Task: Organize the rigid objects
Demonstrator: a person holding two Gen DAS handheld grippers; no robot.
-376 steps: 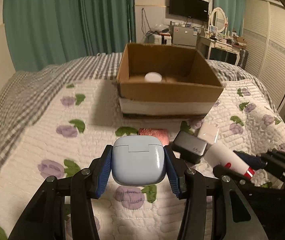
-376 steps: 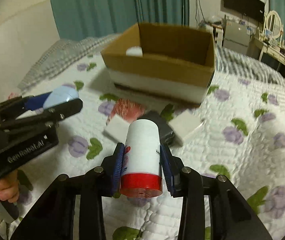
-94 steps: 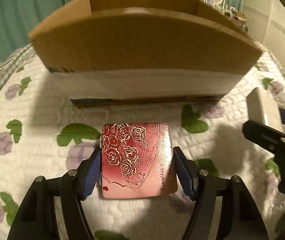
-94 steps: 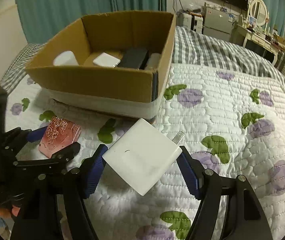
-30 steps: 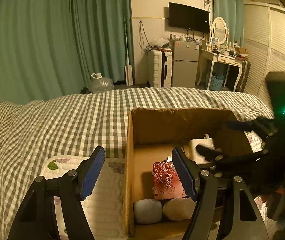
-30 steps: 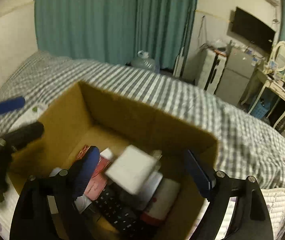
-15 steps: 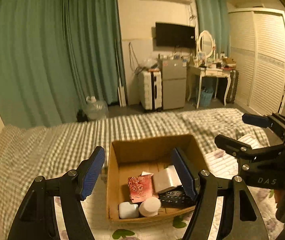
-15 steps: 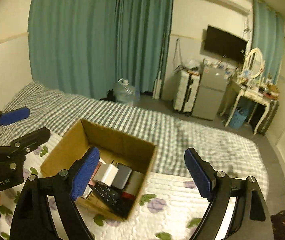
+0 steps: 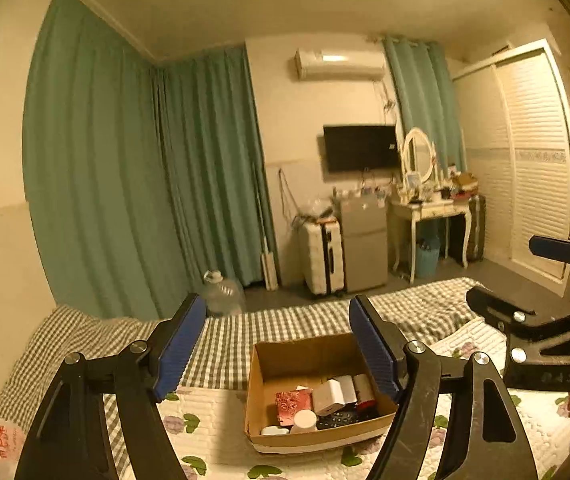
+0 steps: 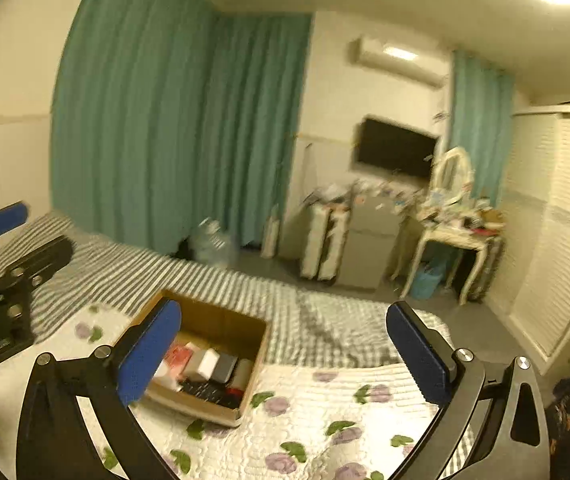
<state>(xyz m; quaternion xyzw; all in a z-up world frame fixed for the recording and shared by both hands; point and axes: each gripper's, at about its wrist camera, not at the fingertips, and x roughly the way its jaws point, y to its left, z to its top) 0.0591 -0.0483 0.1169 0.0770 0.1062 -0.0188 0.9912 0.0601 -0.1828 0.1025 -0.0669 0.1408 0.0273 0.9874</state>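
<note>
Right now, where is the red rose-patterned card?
In the left wrist view, the red card stands inside the cardboard box on the bed, left of the white charger and behind a round white lid.

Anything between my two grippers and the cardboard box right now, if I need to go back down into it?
Nothing visible blocks either one. The left gripper and right gripper are both open and empty, well above the bed. The cardboard box sits open-topped on the floral quilt, with only air above it.

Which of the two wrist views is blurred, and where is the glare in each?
Right wrist view: motion-smeared, checked blanket streaked, ceiling-light glare top right. Left wrist view: sharp, cardboard box crisp, glare at top edge; yellowish cast and fisheye bending in both.
</note>
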